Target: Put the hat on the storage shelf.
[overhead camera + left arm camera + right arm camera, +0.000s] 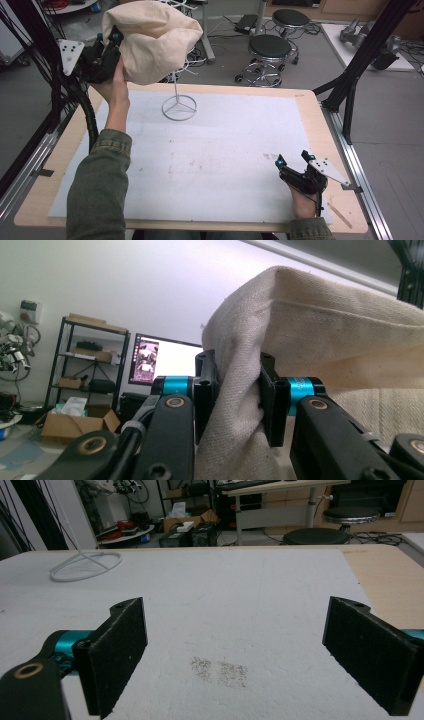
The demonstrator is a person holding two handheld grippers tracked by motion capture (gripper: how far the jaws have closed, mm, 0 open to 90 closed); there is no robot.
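Cloth bag [150,40], cream and bunched, hangs raised over the table's [310,107] far left corner, pinched by the left gripper [239,400]; its contents are hidden. Right gripper [235,645] rests spread wide on the white mat [225,150]. White wire stand [179,106] stands beneath the bag.

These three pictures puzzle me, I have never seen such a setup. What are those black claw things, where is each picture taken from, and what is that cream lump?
There is no robot here: a person holds a hand-held clamp, called a gripper, in each hand. The high view looks down on the table from above the person. The other two come from small cameras riding on each gripper, looking along its jaws. The left gripper is raised and pinches a cream cloth bag, which hangs over a white wire stand; its own view shows the cloth squeezed between the jaws. The right gripper rests low on the white mat, jaws wide open, holding nothing.
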